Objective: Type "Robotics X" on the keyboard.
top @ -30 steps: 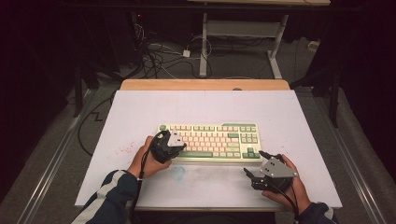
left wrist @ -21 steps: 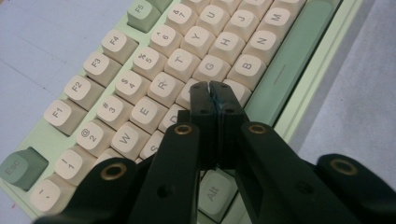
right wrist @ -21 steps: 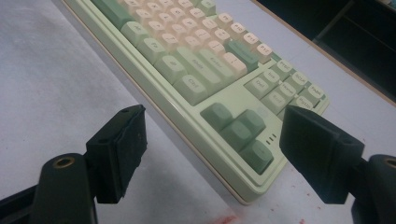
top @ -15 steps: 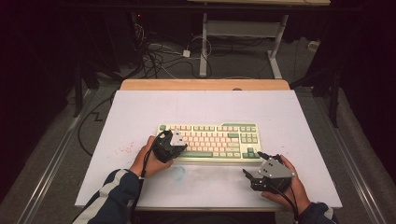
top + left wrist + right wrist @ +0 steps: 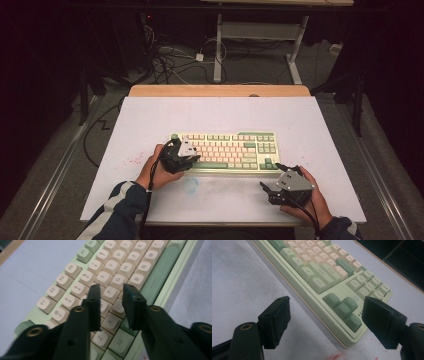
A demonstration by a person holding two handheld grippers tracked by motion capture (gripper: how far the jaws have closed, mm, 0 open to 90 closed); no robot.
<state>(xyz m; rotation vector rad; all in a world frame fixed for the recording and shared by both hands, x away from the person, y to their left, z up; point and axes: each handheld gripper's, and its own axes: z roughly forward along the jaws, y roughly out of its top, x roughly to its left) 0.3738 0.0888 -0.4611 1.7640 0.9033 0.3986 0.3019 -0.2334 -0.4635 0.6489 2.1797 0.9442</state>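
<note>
While the left gripper (image 5: 110, 293) hovers over the keyboard (image 5: 225, 150) mid-tabletop (image 5: 150, 115), jaws just parted, holding nothing | right gripper (image 5: 325, 320) spread wide, empty, near keyboard's right end | step: key pressing | next: likely aim for another key.

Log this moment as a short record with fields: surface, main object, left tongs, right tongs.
surface: white table top, faint red and blue marks on it
main object: green and cream keyboard, lying flat
left tongs: jaws just opening, part open, poised over the letter keys with nothing between them
right tongs: jaws wide open, empty, on the table by the keyboard's arrow-key corner
</note>
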